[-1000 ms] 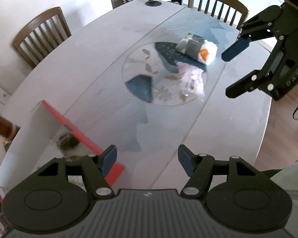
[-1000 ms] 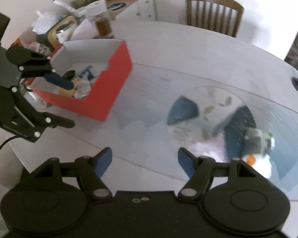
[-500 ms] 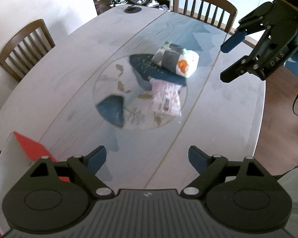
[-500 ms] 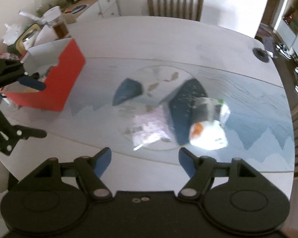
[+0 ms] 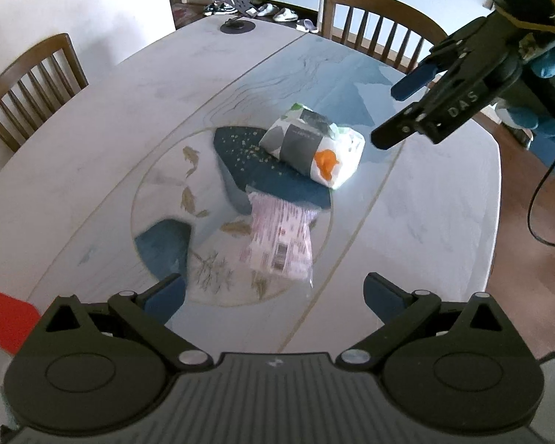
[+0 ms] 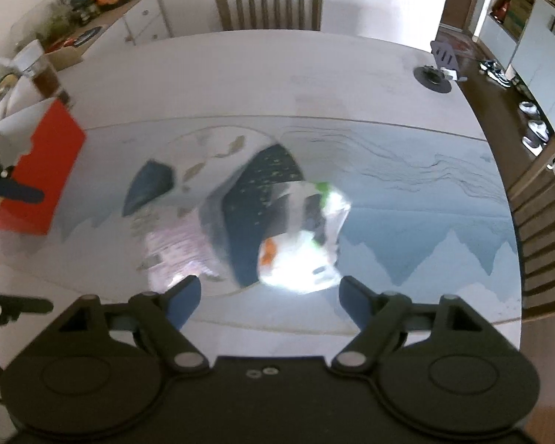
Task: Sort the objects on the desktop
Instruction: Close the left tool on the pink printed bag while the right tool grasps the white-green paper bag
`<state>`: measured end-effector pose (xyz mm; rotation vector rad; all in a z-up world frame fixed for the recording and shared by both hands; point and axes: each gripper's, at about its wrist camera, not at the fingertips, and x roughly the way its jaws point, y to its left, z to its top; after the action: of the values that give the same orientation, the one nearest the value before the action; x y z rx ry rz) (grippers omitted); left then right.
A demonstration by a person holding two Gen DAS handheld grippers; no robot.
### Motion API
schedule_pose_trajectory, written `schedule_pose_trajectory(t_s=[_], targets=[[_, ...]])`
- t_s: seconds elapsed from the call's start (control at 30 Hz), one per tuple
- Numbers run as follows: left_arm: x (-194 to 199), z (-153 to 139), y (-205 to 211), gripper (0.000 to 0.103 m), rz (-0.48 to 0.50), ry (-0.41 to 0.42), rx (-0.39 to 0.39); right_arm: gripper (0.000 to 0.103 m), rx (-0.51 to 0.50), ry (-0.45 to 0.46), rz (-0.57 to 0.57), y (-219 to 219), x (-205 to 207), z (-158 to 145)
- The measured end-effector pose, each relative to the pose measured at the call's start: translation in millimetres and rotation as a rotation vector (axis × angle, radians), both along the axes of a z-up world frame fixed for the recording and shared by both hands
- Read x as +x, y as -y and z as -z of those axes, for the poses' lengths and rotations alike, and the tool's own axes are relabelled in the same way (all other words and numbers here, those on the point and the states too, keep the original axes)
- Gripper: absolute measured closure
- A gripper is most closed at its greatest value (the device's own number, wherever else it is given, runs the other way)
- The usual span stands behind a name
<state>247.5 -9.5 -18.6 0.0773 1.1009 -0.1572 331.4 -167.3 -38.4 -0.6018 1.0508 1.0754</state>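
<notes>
White printed soft pack (image 5: 312, 148) lying mid-table (image 5: 92, 118) on the dark blue patch, touching the pink clear-wrapped packet (image 5: 281, 240) nearer the camera; probably light, squashy and slick, so best pinched across the narrow grey-banded middle. Pink packet likely limp, better taken by an edge. Left tongs (image 5: 273, 292) and right tongs (image 6: 268, 292) opening, nothing between.

My left tool (image 5: 273, 296) points steeply downward, its jaws opening wide with nothing between them. My right tool (image 6: 268, 296) tilts down much the same, jaws also opening and empty. From the left wrist view I see the right tool (image 5: 397, 113) hanging in the air at upper right, a blue-gloved hand (image 5: 547, 66) gripping its body.
</notes>
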Motion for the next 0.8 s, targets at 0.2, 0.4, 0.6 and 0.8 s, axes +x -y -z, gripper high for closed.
schedule_pose_trajectory(t_s=[0.2, 0.4, 0.6, 0.8], targets=[[19.4, 15.8, 7.8, 0.000, 0.012, -0.002, -0.003, 0.020, -0.009, -0.006, -0.005, -15.2, 16.3, 15.1], [34.6, 31.7, 11.7, 0.000, 0.021, -0.016, -0.020, 0.020, -0.034, -0.001, -0.007, -28.9, 27.2, 29.5], [51.9, 54.0, 15.2, 0.000, 0.034, -0.030, -0.029, 0.020, -0.048, -0.012, -0.005, -44.1, 33.2, 45.8], [61.1, 74.3, 14.7, 0.000, 0.045, -0.034, -0.044, 0.020, -0.070, -0.017, -0.007, -59.3, 37.2, 64.5]])
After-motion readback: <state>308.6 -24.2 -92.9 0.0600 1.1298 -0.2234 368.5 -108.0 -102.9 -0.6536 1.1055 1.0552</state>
